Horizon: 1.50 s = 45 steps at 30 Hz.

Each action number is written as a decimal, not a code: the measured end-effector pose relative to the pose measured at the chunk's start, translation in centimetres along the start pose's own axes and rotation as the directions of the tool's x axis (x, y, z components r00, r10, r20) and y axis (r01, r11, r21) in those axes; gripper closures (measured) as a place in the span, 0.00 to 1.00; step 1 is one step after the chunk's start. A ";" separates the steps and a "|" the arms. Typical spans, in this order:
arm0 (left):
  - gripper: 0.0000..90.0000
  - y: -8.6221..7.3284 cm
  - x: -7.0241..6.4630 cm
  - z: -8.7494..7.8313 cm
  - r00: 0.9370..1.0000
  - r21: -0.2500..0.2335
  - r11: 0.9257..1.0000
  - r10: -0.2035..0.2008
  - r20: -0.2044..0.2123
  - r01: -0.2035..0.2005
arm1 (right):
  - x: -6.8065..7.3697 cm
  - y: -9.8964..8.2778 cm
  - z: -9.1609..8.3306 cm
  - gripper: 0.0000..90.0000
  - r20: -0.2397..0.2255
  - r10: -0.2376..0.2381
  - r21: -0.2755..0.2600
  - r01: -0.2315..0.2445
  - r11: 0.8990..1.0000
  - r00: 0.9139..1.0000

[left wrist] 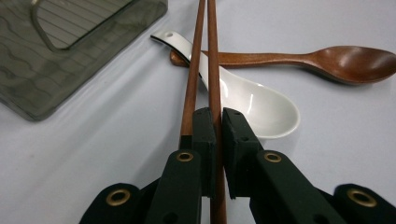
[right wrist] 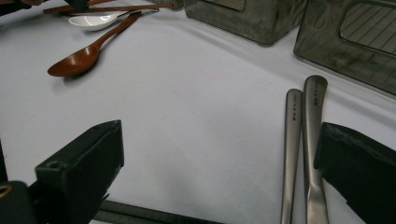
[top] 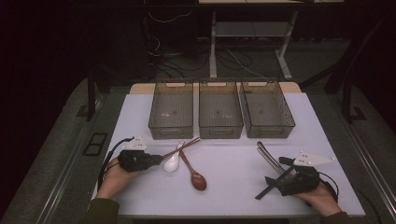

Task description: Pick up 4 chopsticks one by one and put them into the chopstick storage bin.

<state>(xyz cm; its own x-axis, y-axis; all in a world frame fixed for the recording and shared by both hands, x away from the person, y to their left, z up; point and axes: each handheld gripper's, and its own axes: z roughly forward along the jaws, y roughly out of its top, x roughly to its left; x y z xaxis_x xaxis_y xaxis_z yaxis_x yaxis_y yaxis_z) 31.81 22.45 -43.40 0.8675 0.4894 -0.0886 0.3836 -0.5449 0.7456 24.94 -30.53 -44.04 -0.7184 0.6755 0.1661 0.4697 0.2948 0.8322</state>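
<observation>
- Three smoked-plastic bins along far edge of white bench (top: pixel 224 182): left bin (top: pixel 171 109), middle bin (top: pixel 220 108), right bin (top: pixel 266 108). Side by side, all upright, nothing seen inside.
- Left tool (top: pixel 158 160) held in left hand (top: pixel 114 179), near bench's left edge, jaws pointing toward bench centre.
- Left tool (left wrist: pixel 218 126) pressed together on one brown wooden chopstick of the pair (left wrist: pixel 201 60); second stick running along outside of one jaw, touching it. Whether second stick is gripped: cannot tell.
- Chopsticks (top: pixel 183 147) reaching from tool tip toward front of left bin, crossing over handle of white ceramic soup spoon (left wrist: pixel 243 95).
- White spoon (top: pixel 173 161) lying bowl-up just beside left tool.
- Brown wooden spoon (top: pixel 194 172) next to white spoon, bowl toward the person; handle end tucked under white spoon's handle in left gripper view (left wrist: pixel 327 58).
- Right tool (top: pixel 270 181) held in right hand (top: pixel 322 198), near bench's right front corner, low over bench.
- Right tool (right wrist: pixel 219 158) spread wide, nothing between jaws; bare bench between them.
- Two slim metal utensil handles (right wrist: pixel 303 140) lying side by side, touching, just beside one jaw of right tool. Working ends hidden; type cannot be told.
- Same metal pair (top: pixel 267 156) between right tool and right bin in high view.
- Wooden spoon (right wrist: pixel 88 49) and white spoon (right wrist: pixel 95 20) well apart from right tool.
</observation>
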 end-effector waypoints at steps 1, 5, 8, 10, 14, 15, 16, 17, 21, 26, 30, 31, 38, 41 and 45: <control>0.92 0.0 0.0 -0.1 1.000 -0.005 1.000 0.000 -0.001 0.000 | 0.0 0.0 0.0 0.01 -0.001 0.002 -0.002 -0.002 1.000 1.000; 0.92 0.2 -0.1 -0.4 1.000 -0.021 1.000 -0.001 -0.006 0.001 | -0.2 0.1 0.0 0.01 -0.006 0.010 -0.007 -0.010 1.000 1.000; 0.92 0.4 -0.2 -0.5 1.000 -0.023 1.000 -0.004 -0.007 0.004 | -0.3 0.1 0.1 0.01 -0.009 0.010 -0.003 -0.010 1.000 1.000; 0.92 0.5 -0.2 -0.6 1.000 -0.024 1.000 -0.013 -0.008 0.012 | -0.2 0.1 0.1 0.01 -0.011 0.012 0.001 -0.012 1.000 1.000; 0.92 0.8 -0.3 -0.6 1.000 -0.031 0.999 -0.012 -0.009 0.012 | -0.3 0.1 0.1 0.01 -0.007 0.014 0.000 -0.014 1.000 1.000; 0.92 0.8 -0.4 -0.6 1.000 -0.037 0.999 -0.019 -0.009 0.019 | -0.3 0.1 0.1 0.01 -0.007 0.012 -0.002 -0.012 1.000 1.000; 0.92 0.9 -0.4 -0.7 1.000 -0.038 0.999 -0.020 -0.008 0.020 | -0.2 0.1 0.1 0.01 -0.005 0.010 -0.001 -0.010 1.000 1.000; 0.92 1.0 -0.4 -0.7 1.000 -0.034 0.999 -0.016 -0.010 0.016 | -0.2 0.0 0.1 0.01 -0.005 0.009 -0.001 -0.009 1.000 1.000; 0.92 1.3 -0.6 -0.8 1.000 -0.037 0.999 -0.025 -0.012 0.025 | -0.2 0.0 0.1 0.01 0.000 0.000 -0.007 0.000 1.000 1.000; 0.92 1.7 -0.9 -0.9 0.999 -0.055 0.998 -0.038 -0.009 0.037 | -0.2 0.1 0.0 0.01 -0.002 0.002 -0.007 -0.002 1.000 1.000; 0.93 1.9 -1.0 -1.0 0.999 -0.072 0.996 -0.049 -0.006 0.049 | -0.2 0.1 0.1 0.01 -0.006 -0.002 -0.008 0.002 1.000 1.000; 0.93 2.0 -1.0 -1.1 0.999 -0.075 0.996 -0.050 -0.003 0.050 | -0.2 0.1 0.0 0.01 -0.006 -0.002 -0.009 0.002 1.000 1.000; 0.93 2.9 -1.3 -1.2 0.998 -0.092 0.994 -0.061 -0.012 0.060 | -0.2 0.1 0.0 0.01 -0.005 -0.002 -0.011 0.002 1.000 1.000; 0.93 3.2 -1.5 -1.2 0.998 -0.102 0.993 -0.063 -0.010 0.062 | -0.2 0.1 0.0 0.01 -0.003 -0.002 -0.011 0.002 1.000 1.000; 0.93 3.8 -1.5 -1.4 0.997 -0.129 0.989 -0.071 -0.012 0.069 | -0.2 0.1 -0.1 0.01 -0.001 0.001 -0.018 -0.001 1.000 1.000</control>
<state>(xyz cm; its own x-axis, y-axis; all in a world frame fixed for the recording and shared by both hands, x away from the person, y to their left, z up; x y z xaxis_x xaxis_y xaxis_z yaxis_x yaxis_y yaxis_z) 31.47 20.61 -39.49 0.8343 0.5350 -0.1332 0.3984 -0.4180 0.8164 25.09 -30.73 -43.89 -0.7188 0.6747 0.1674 0.4609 0.2823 0.8413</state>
